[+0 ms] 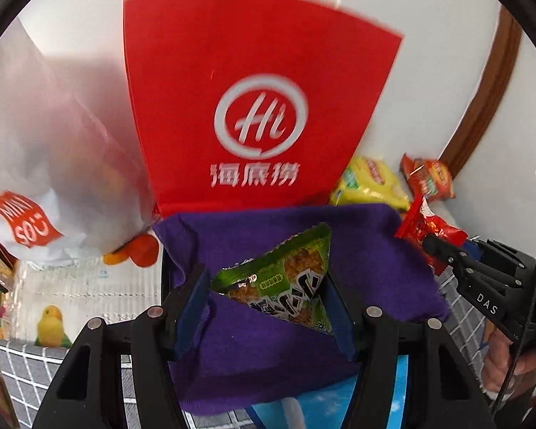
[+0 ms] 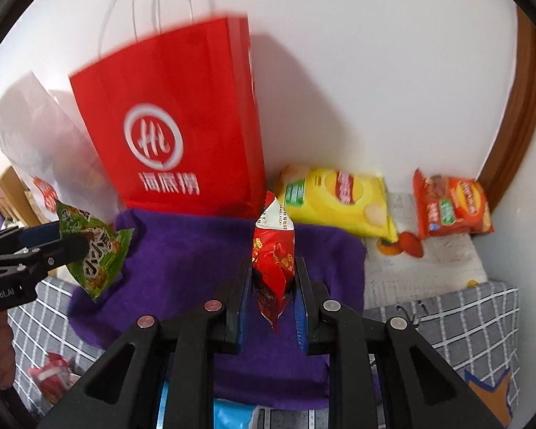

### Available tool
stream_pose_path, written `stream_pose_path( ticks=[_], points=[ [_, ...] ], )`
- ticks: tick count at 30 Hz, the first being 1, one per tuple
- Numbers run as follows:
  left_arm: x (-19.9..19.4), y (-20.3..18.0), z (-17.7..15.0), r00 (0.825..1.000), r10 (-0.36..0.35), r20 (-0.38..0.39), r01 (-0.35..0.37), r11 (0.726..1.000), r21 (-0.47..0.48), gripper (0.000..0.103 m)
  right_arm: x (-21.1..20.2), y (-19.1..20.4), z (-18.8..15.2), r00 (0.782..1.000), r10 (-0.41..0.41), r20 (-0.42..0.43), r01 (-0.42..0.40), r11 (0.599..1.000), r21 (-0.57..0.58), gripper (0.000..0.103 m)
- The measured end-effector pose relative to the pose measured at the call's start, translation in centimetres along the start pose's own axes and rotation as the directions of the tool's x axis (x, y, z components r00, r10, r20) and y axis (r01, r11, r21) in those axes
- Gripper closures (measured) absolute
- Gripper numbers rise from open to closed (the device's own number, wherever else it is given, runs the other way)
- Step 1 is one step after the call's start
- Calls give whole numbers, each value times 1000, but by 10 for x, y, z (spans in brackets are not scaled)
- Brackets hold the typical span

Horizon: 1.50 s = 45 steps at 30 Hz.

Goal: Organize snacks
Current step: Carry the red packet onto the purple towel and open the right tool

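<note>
Landmark: red paper bag [image 2: 175, 132], upright against the white wall, white logo facing the cameras, white cord handles up.

Left gripper [image 1: 268, 300]: jaws part-spread, pinching the green snack packet [image 1: 286, 279] across its width, blue pads on both edges. Packet is in the air in front of the bag's base, over the purple cloth [image 1: 375, 250]. The right wrist view shows the same packet [image 2: 96, 250] at the bag's lower left corner, hanging tilted from the fingertips.

Right gripper [image 2: 273, 304]: jaws pressed close, clamping the red snack packet [image 2: 273, 250]. Packet stands roughly upright between the pads, top seam pointing at the bag's lower right corner. From the left wrist view it [image 1: 428, 228] sits right of the bag, past the cloth edge.

Purple cloth [image 2: 196, 257] lies flat, touching the bag's foot.

Right of the bag, along the wall: yellow chip bag [image 2: 339, 200] just beside it, orange chip bag [image 2: 450, 207] further out near the brown trim.

Left of the bag: white plastic bag [image 1: 53, 143] with a red label, leaning beside it.

Another red packet [image 2: 53, 379] lies on the grey checked mat [image 2: 464, 321], well in front-left of the bag. A hand [image 1: 504, 361] grips the right tool's handle.
</note>
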<state>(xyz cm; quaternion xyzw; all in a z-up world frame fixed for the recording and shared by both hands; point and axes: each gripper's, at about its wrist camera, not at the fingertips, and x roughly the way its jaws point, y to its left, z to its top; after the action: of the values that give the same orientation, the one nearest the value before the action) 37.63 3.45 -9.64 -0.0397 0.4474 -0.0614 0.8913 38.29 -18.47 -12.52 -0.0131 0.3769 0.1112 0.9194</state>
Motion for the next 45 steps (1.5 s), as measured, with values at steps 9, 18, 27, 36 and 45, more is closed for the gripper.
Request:
stream_pose_path(
  ticks=[9,18,27,36,45],
  points=[
    [31,20,-5,998,33,-58,-34,999,-20,43,57,-12,-13,990,16,-138,-15,1000,6,82],
    [50,16,-11,994,36,-105,-37,999,-13,43,71,-10,-21,982,22,-186,-22,1000,0,82],
    [59,5,-17,991,46,-123,-44,999,17,42,77,-9,-21,979,16,-205,-19,1000,-10,81],
    [62,-1,-20,991,31,-131,-27,999,27,41,69,-5,-17,983,-8,-183,1,999,-36,50],
    [53,5,-17,992,-17,-123,15,1000,-20,24,44,-4,-7,990,-51,-132,49,999,-17,24]
  ],
)
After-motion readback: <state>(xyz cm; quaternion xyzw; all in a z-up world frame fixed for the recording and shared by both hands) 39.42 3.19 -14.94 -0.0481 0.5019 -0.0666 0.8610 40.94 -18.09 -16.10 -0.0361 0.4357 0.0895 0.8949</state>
